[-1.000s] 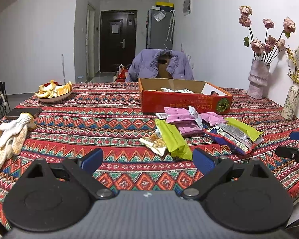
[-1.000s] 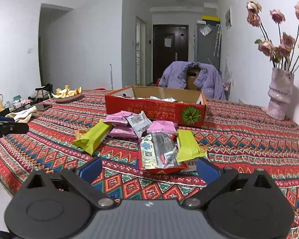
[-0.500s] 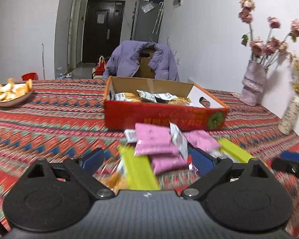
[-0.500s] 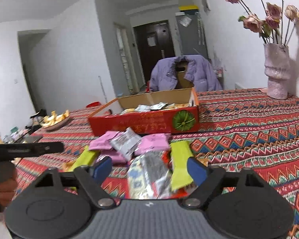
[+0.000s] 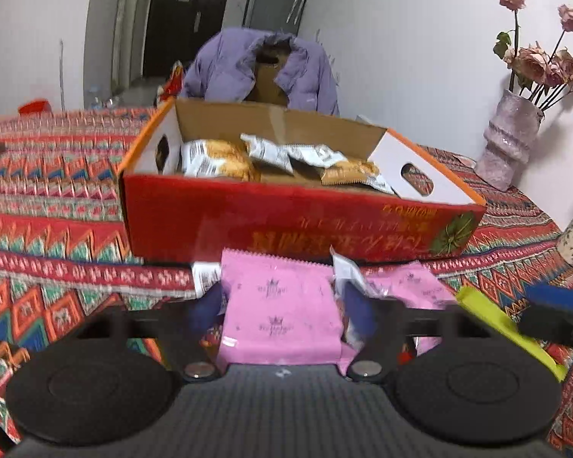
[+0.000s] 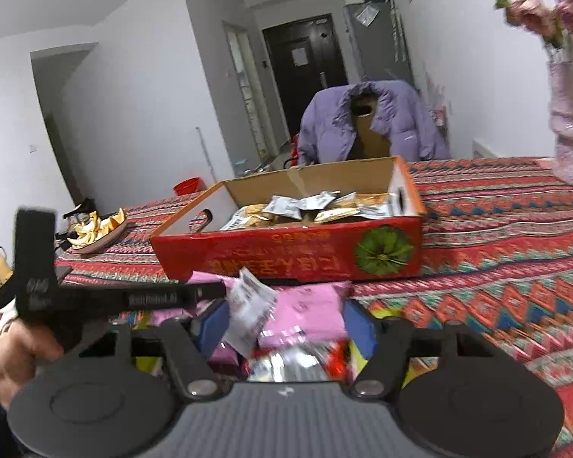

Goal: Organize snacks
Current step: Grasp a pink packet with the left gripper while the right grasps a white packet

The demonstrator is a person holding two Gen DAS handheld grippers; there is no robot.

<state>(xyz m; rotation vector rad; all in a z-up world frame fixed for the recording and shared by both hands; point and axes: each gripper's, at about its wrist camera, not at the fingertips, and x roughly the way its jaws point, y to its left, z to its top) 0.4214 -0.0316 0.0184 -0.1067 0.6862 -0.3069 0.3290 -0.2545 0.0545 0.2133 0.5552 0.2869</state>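
While closing, left gripper (image 5: 282, 305) straddles pink packet (image 5: 280, 305) — half-open.

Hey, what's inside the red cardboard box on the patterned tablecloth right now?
The red cardboard box holds several silver-and-gold snack packets, loosely piled along its middle and left. The box's front wall hides its floor nearest the cameras, so anything lying there cannot be seen.
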